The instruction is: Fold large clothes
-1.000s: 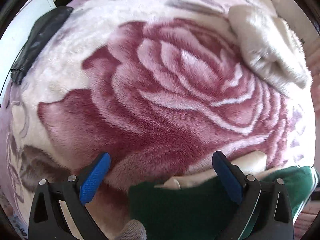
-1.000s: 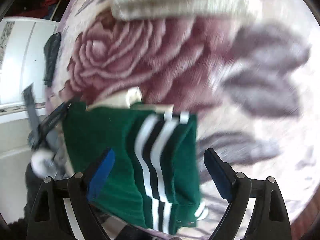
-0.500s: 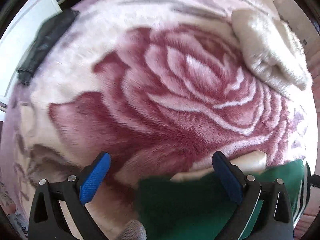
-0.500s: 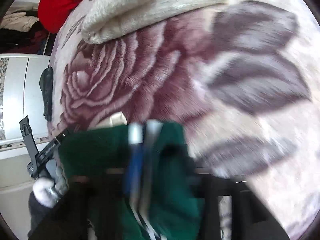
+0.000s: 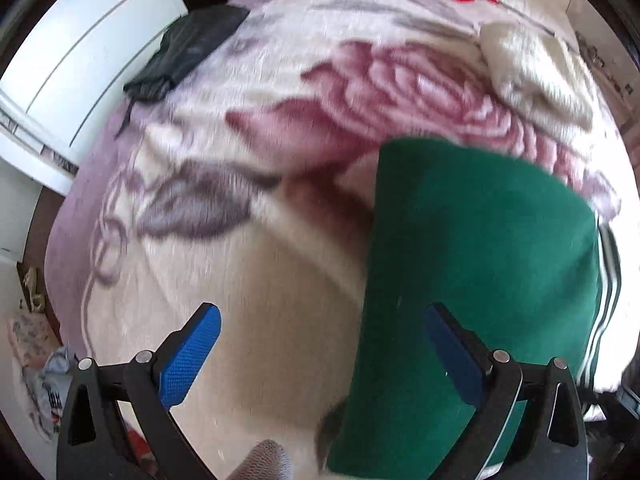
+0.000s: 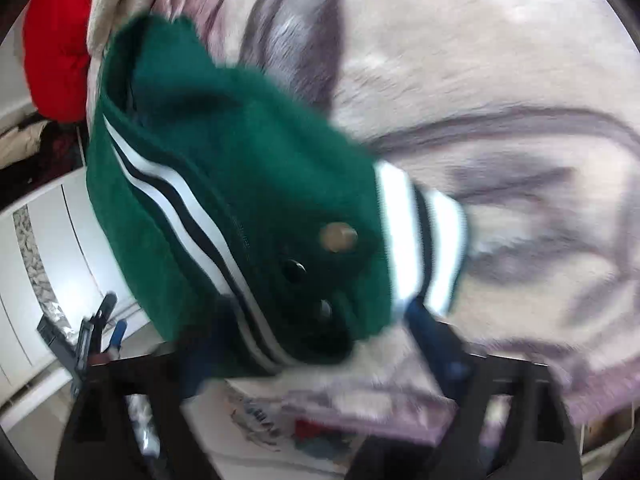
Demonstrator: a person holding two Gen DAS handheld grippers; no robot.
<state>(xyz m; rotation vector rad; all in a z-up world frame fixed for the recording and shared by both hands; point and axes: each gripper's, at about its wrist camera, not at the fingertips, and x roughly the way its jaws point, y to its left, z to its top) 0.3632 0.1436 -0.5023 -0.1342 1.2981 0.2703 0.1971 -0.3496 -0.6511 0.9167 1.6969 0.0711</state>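
Left gripper [image 5: 320, 354]: jaws apart, nothing clamped, likely between grabs; the rose blanket [image 5: 256, 280] lies ahead of it.
Green jacket [image 5: 480, 264]: folded bundle under its right finger, white stripes at the far edge.
Right gripper [image 6: 316, 344]: jaws opening around the bundle's striped hem, snaps showing; no pinch visible.

Both wrist cameras are looking steeply down, close over the rose-patterned plush blanket [image 5: 280, 92]; both are sharing the folded green white-striped jacket [image 5: 480, 248].
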